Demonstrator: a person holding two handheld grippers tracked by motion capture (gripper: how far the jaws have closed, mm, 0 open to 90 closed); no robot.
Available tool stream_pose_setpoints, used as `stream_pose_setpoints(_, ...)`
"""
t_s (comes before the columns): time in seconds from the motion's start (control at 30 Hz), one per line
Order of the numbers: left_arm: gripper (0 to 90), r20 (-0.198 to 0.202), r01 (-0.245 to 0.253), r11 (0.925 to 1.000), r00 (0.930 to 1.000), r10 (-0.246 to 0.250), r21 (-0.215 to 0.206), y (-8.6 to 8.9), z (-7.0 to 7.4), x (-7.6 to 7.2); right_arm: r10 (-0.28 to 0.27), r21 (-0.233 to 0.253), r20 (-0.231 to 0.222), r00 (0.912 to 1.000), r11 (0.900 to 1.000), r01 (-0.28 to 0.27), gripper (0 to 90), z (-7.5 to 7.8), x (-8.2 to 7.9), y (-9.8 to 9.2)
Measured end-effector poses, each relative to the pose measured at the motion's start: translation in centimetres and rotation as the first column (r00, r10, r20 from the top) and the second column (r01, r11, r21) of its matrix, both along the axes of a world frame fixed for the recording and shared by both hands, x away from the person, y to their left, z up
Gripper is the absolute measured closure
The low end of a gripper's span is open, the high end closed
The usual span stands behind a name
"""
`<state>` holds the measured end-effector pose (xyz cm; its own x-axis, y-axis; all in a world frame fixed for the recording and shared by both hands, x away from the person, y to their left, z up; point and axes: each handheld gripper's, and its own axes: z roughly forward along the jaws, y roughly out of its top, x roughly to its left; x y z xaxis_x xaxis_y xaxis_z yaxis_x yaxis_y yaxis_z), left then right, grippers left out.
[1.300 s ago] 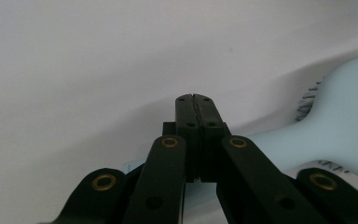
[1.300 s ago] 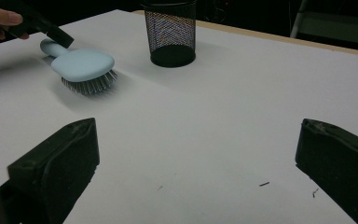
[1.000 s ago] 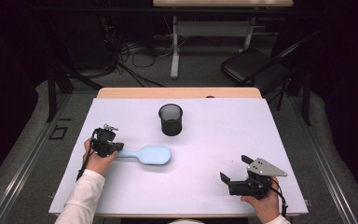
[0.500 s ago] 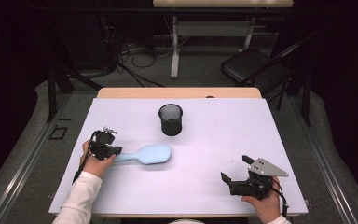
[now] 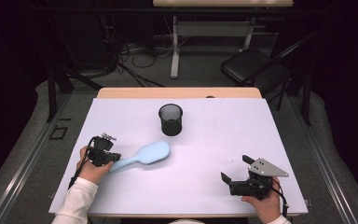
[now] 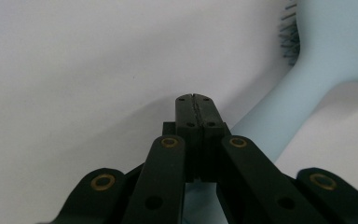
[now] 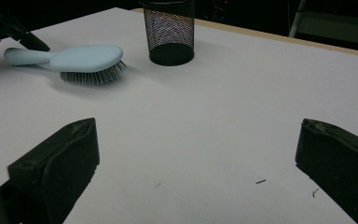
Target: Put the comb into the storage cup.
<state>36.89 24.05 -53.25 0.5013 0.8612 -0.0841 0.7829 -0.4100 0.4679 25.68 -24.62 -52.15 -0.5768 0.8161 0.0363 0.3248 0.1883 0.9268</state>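
Pale blue plastic hairbrush (image 5: 145, 155) lies mid-bench, open white surface around; left tool (image 5: 106, 156) pinched together beside its handle; right tool (image 5: 233, 176) gapes wide near the front edge, resting low.

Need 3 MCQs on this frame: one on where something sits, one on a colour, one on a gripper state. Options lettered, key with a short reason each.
1. Where does the mesh cup stand relative to the hairbrush?
A. farther from the person, toward the table's far edge
B. nearer the person than the brush
C. on top of the brush

2. What colour is the hairbrush?
A. red
B. light blue
C. yellow

3. How do the right gripper jaws stand?
A. shut on the cup
B. shut on the brush
C. wide apart, holding nothing

Key:
1 A: in the high view the cup sits beyond the brush, near the far middle of the table.
2 B: handle and back are pale blue in all three views.
3 C: the right gripper view shows its two jaws far apart with bare table between them; the left gripper is the one at the brush handle.
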Motion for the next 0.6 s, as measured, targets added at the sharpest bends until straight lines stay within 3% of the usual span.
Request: stream_pose_setpoints(0.6, 90.0, -0.008, 0.043, 0.9991, 0.9990, -0.043, 0.003, -0.4, -0.1, -1.9, 0.005, -0.004, 0.005, 1.0000, 1.000, -0.005, 0.0, 0.0, 0.0, 0.0)
